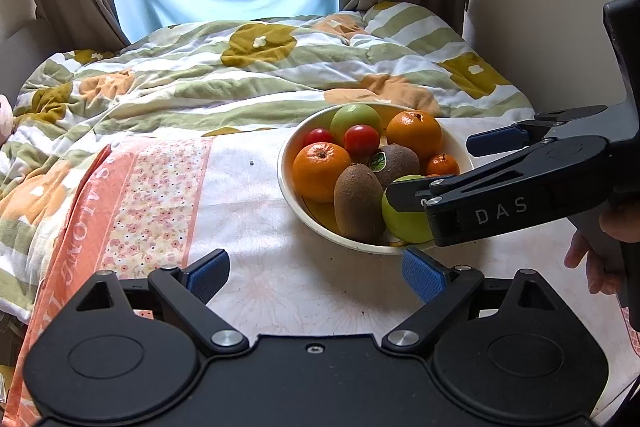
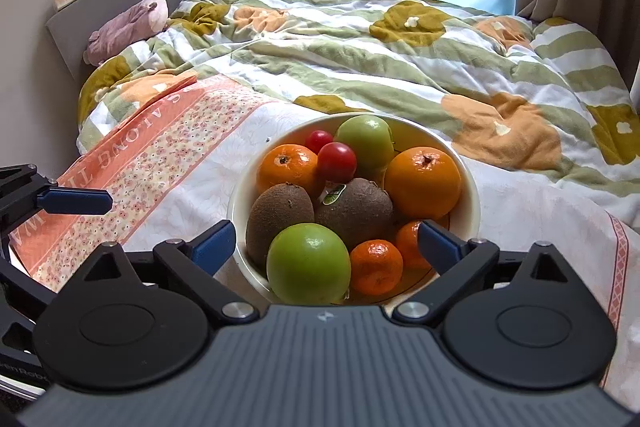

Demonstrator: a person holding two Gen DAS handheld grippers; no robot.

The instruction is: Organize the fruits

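Observation:
A cream bowl (image 2: 470, 199) stands on a white cloth on the bed, heaped with fruit. In it are a near green apple (image 2: 308, 263), a far green apple (image 2: 366, 139), two kiwis (image 2: 280, 213), big oranges (image 2: 424, 177), small mandarins (image 2: 376, 267) and two red tomatoes (image 2: 337, 161). My right gripper (image 2: 326, 247) hangs open over the bowl's near side; the near apple lies between its fingers, clear of both pads. My left gripper (image 1: 316, 275) is open over the bare cloth just in front of the bowl (image 1: 344, 239), holding nothing. The right gripper (image 1: 448, 167) reaches in from the right.
The cloth (image 1: 248, 211) has an orange floral border (image 1: 132, 211) on its left. A rumpled green, white and orange quilt (image 1: 248, 83) covers the bed behind. A purple plush toy (image 2: 128, 27) lies by the headboard. Curtains and a blue sheet hang at the window. A person's hand (image 1: 592, 263) grips the right tool.

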